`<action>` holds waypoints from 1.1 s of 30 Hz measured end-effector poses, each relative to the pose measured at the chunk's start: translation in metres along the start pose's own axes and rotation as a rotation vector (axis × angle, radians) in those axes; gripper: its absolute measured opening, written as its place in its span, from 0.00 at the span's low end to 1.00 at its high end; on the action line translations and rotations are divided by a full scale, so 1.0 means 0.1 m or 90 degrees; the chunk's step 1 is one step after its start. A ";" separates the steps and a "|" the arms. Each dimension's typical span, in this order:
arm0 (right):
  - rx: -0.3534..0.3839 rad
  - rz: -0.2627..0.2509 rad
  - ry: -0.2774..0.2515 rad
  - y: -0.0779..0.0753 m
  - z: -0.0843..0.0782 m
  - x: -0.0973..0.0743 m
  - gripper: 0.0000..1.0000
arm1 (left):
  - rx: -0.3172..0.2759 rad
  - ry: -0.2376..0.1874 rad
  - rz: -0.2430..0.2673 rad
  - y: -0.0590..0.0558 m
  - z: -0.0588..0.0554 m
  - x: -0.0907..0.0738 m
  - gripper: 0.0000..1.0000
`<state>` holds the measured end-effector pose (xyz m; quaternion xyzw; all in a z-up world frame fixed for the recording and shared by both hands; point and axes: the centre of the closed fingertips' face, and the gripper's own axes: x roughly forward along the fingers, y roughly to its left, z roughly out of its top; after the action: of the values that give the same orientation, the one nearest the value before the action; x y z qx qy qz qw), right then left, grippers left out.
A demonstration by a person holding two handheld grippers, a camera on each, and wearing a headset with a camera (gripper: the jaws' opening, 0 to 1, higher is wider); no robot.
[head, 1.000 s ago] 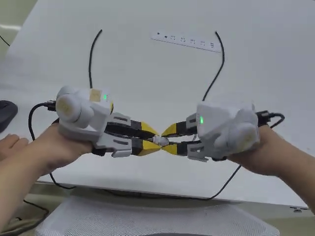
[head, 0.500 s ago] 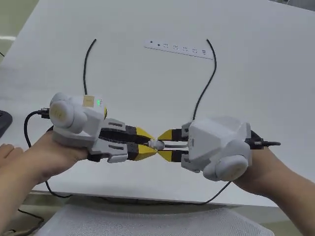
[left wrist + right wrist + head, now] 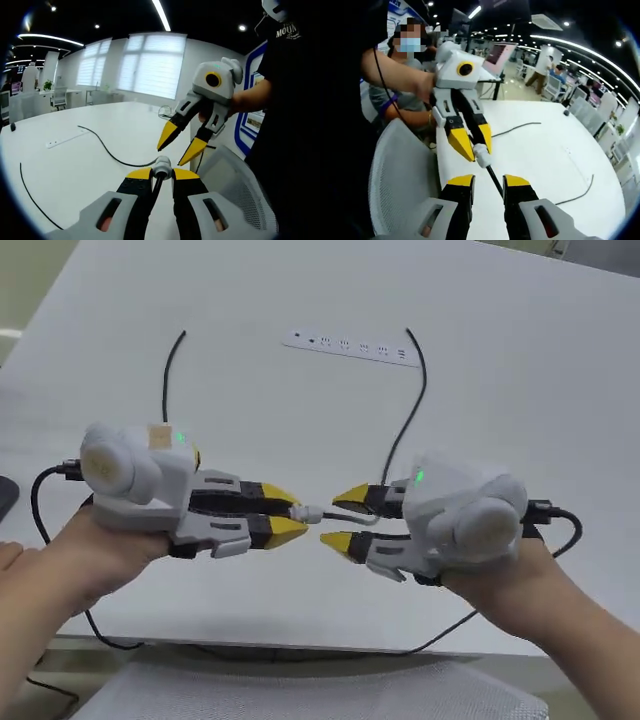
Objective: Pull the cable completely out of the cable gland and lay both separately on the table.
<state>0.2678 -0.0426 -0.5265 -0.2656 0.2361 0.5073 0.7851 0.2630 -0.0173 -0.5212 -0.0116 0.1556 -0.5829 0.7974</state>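
Two grippers are seen, each held in one hand, tip to tip above the near edge of the white desk (image 3: 520, 370); one cable gland and one cable are counted between them. The left gripper (image 3: 296, 515) is closed on the small white cable gland (image 3: 161, 166), which is pinched between its yellow tips. The jaws of the right gripper (image 3: 333, 519) are spread well apart, and the thin black cable (image 3: 491, 176) is seen running from the gland through the gap between them; whether it touches either jaw cannot be told. The cable is not yet drawn out of the gland, and both are held in the air, neither being laid on the desk. One white power strip (image 3: 350, 344) is laid toward the far side of the desk, and two black leads are counted on the surface: a left lead (image 3: 168, 375) and a right lead (image 3: 413, 410), the latter starting just beside the strip's right end, both running toward the near edge. One white mesh chair (image 3: 395, 170) is placed below that edge. Around the desk an open office is shown, with ceiling lights, large windows with blinds, further desks, and other people in the background.
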 end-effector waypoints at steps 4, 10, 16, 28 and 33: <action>-0.013 -0.068 0.026 -0.10 -0.09 0.01 0.16 | 0.000 -0.004 -0.001 0.01 0.02 0.00 0.15; -0.039 -0.077 0.030 0.00 -0.02 0.13 0.09 | 0.000 0.009 -0.010 -0.03 0.01 0.04 0.15; -0.067 -0.086 0.026 0.03 0.03 0.17 0.03 | 0.000 0.012 -0.003 -0.03 0.01 0.05 0.15; -0.041 -0.083 0.029 0.02 -0.08 0.13 0.00 | 0.012 0.030 -0.007 -0.08 -0.01 0.14 0.15; -0.025 -0.080 0.028 -0.01 -0.13 0.12 0.00 | 0.012 0.035 -0.006 -0.07 -0.02 0.18 0.15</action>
<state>0.2715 -0.0430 -0.5435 -0.3063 0.2266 0.4556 0.8045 0.2607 -0.0359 -0.5257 0.0114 0.1717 -0.5880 0.7904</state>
